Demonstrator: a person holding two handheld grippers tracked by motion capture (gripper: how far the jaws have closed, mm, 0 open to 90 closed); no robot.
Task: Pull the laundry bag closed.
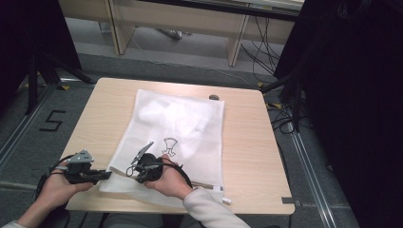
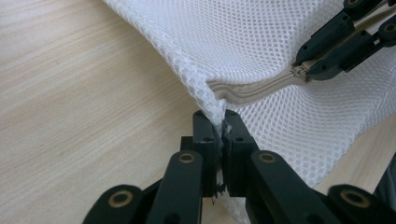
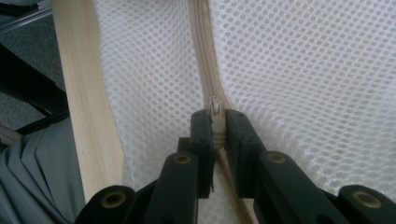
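At the near left corner of the desk (image 1: 95,102), the left hand-held gripper (image 1: 105,175) is clamped on the corner of a white mesh laundry bag (image 1: 180,123). In the left gripper view its jaws stand pressed together with a pinch of netting between the pads, right at the end of the beige zipper (image 2: 254,91), and the fabric rises from that pinch in a taut ridge. The bag itself lies flat across the middle of the desk, its zippered edge along the near side and its far edge close to the far side, with something white and soft bundled inside and a small black drawing on its upper face.

Just to the right, over the near edge of the bag, the right hand-held gripper (image 1: 138,167) is closed on the zipper slider (image 3: 213,108). The right gripper view shows the metal slider nipped between the two jaws, with the joined zipper tape running away beyond it; the left gripper view shows the same jaw tips meeting on the slider a short way from the anchored corner.

The step in hand appears to be working the zipper: one gripper anchors the bag's end, the other has the slider. The next move likely calls for drawing the slider straight along the zipper line, towards the near right corner of the desk, while the left grip holds firm so the mesh stays stretched and does not bunch into the teeth.
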